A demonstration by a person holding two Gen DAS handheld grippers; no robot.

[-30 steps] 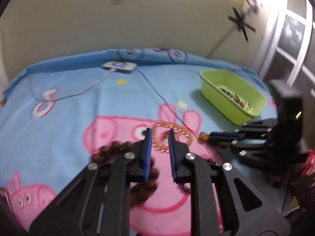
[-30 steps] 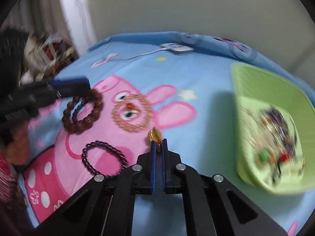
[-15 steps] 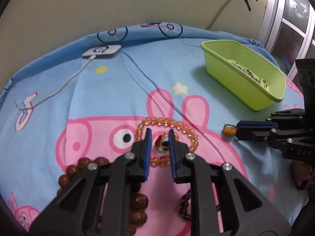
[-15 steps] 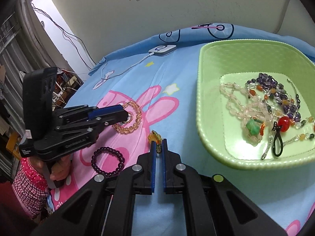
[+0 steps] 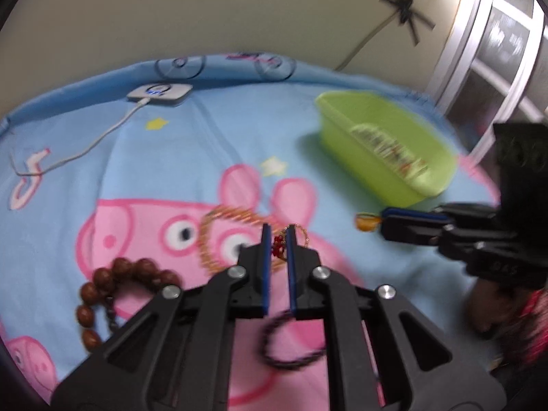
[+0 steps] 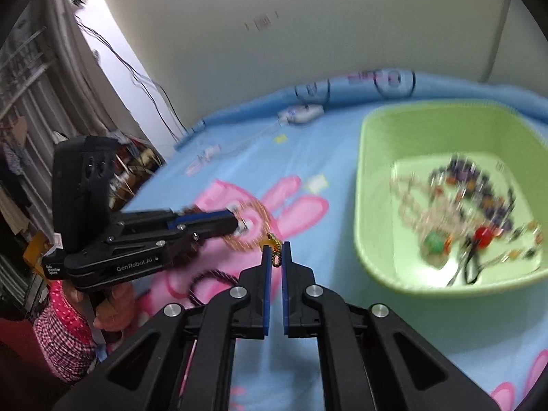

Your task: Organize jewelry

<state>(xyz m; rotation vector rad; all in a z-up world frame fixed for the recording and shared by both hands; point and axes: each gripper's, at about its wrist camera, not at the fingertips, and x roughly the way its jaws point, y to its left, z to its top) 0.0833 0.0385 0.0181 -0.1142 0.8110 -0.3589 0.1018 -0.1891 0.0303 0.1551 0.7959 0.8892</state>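
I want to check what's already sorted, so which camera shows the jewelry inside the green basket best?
The right wrist view: it looks down into the green basket, showing the beads, though blurred. The left wrist view sees the basket side-on, only a smeared strip.

The right claw (image 6: 276, 257) pinches a small amber charm (image 6: 274, 247) beside the green basket (image 6: 370, 185) of jewelry.

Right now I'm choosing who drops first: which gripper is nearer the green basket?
Right. The right gripper, holding a yellow charm, sits just beside the green basket. The left gripper is farther off, over the amber bead bracelet.
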